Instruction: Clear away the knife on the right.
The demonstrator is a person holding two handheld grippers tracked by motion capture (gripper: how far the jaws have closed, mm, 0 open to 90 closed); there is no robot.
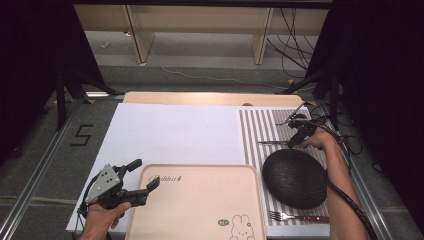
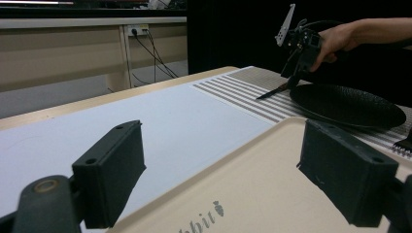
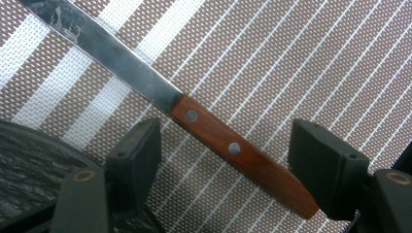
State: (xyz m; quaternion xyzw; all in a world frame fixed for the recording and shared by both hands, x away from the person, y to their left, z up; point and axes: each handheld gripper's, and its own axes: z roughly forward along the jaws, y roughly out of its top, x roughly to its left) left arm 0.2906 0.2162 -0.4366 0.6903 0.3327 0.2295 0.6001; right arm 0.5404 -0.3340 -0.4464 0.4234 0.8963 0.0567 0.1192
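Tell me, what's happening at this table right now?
A person is working with a hand-held gripper in each hand. The right gripper is lowered over a wooden-handled knife lying on the striped placemat beside a black plate; its jaws straddle the handle but do not yet press on it. The left gripper hovers open at the edge of a beige tray. A fork lies in front of the plate.

Even overhead light brightens the white-topped desk (image 1: 170, 132); black curtains flank it darkly. The steel, wooden-handled knife (image 3: 194, 119) glares faintly; near jaws blur.
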